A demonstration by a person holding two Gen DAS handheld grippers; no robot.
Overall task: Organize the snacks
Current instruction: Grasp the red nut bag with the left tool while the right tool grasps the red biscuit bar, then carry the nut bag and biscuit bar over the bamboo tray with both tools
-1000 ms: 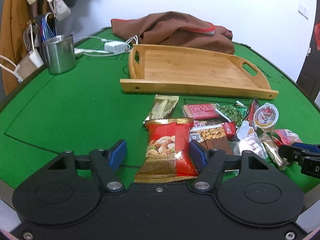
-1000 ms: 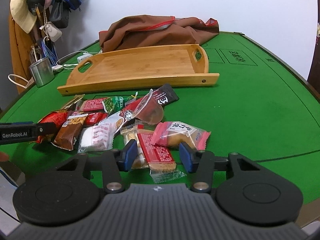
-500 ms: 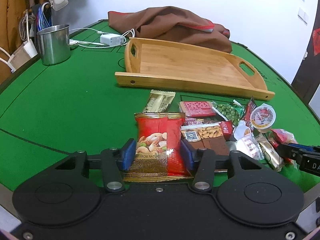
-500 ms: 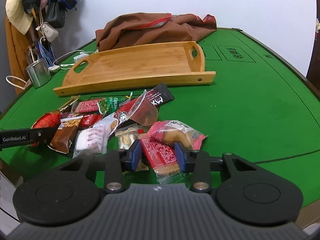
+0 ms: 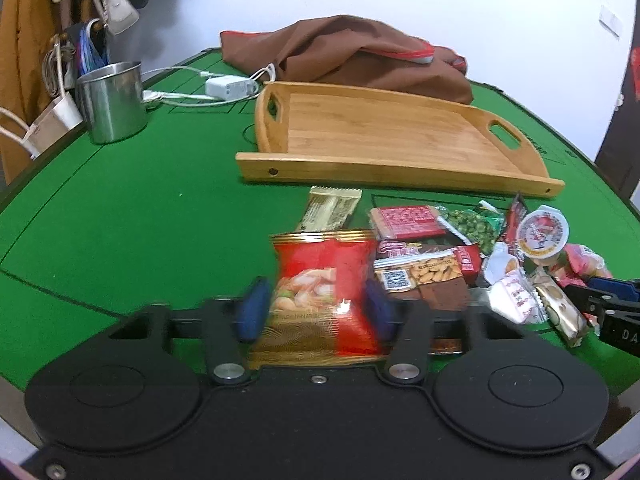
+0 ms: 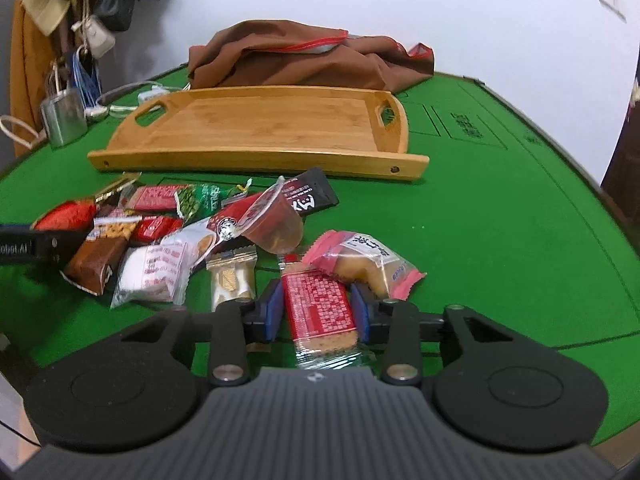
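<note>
A red nut bag (image 5: 320, 280) stands between the blue pads of my left gripper (image 5: 316, 308); its jaws are closing and the pads press the bag's sides. My right gripper (image 6: 316, 312) is closing too, its pads against a red wafer pack (image 6: 320, 304). Both packs belong to a pile of several snacks on the green table, among them a pink pastry pack (image 6: 364, 256), a green pea bag (image 5: 472, 224) and a jelly cup (image 5: 542, 232). Beyond the pile lies an empty wooden tray (image 5: 360, 170) (image 6: 256, 160).
A steel cup (image 5: 112, 108) stands at the far left beside a white charger with cables (image 5: 230, 86). A brown cloth (image 5: 348, 56) is heaped behind the tray. Bags and a hat hang at the left (image 5: 112, 12). Bare green felt (image 6: 500, 220) lies right of the pile.
Both grippers' jaws have narrowed: the left pads came in onto the nut bag, the right pads onto the wafer pack. Neither hand has shifted much.
</note>
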